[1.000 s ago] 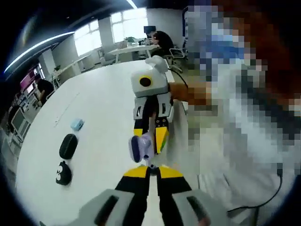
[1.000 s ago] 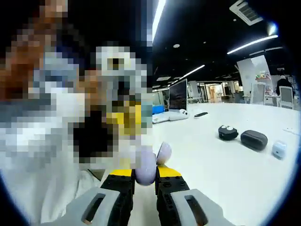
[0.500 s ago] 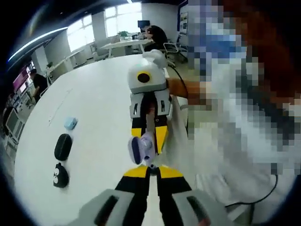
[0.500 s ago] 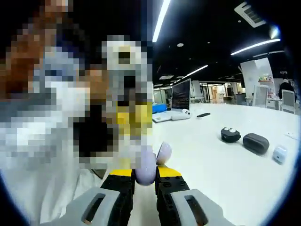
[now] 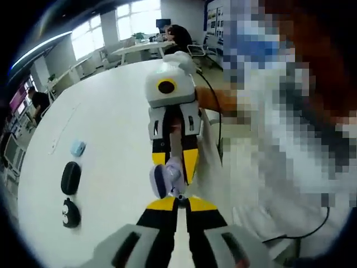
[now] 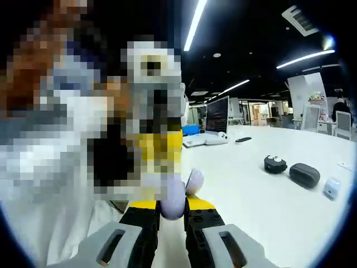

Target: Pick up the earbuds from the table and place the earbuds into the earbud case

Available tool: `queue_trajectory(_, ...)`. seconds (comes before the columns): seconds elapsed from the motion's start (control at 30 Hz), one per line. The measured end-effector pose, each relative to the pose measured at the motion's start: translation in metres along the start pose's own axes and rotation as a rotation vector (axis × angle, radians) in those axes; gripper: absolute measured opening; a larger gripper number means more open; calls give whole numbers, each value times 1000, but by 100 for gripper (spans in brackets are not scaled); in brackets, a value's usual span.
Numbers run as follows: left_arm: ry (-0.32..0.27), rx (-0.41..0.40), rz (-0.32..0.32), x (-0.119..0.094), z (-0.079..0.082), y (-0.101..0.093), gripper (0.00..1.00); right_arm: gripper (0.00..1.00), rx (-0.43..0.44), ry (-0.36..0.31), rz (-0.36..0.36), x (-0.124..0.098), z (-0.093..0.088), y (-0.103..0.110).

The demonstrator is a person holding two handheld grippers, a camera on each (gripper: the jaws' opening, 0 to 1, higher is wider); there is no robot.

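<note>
You held the lilac earbud case [image 6: 173, 200] low in the frame's centre, the right gripper [image 6: 172, 215] clamped on it with its lid [image 6: 194, 181] up, presumably so it stayed steady and open to receive. Your left gripper [image 5: 177, 202] met it with jaws together; whether they pinched an earbud I could not tell. On the white table [image 5: 111, 134] at left lay three other cases: one pale blue [image 5: 77, 148], one plain black [image 5: 70, 177], one black with cartoon eyes [image 5: 70, 213].
</note>
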State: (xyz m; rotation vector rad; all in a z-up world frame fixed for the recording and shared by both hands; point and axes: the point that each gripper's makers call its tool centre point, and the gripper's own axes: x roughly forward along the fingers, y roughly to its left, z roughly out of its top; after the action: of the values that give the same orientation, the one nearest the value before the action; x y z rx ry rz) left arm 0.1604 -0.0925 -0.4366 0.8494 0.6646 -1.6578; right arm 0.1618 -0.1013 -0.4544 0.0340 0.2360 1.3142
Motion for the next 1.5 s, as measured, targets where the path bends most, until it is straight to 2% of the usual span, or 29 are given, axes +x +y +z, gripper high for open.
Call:
queue_trajectory(0.4,-2,-3,-34,1,2,-1,8,16,-40,7,18,3,-1,7)
queue_trajectory(0.6,-34,-144,-57,3,1,3,8,16,-112,16,1,6,-2,7)
queue_trajectory(0.73,-53,-156,-60,2,5,3,8,16,-118,-17,6,5,4,7)
queue_trajectory(1.07,-76,-152,-48,8,9,-2,7,16,-88,-28,14,4,4,7)
queue_trajectory(1.17,-91,-155,-31,3,13,1,7,16,-55,-68,30,3,10,8)
queue_trajectory(1.27,-131,-147,6,-3,21,10,7,16,-7,-138,33,0,19,5)
queue_trajectory(1.33,-147,-140,15,-7,25,10,7,16,0,-143,27,-2,20,2)
queue_trajectory(1.43,-199,-135,46,-16,33,13,10,16,12,-189,22,-5,27,3)
queue_trajectory(1.5,-264,-139,75,-25,41,17,14,16,19,-223,30,-8,33,4)
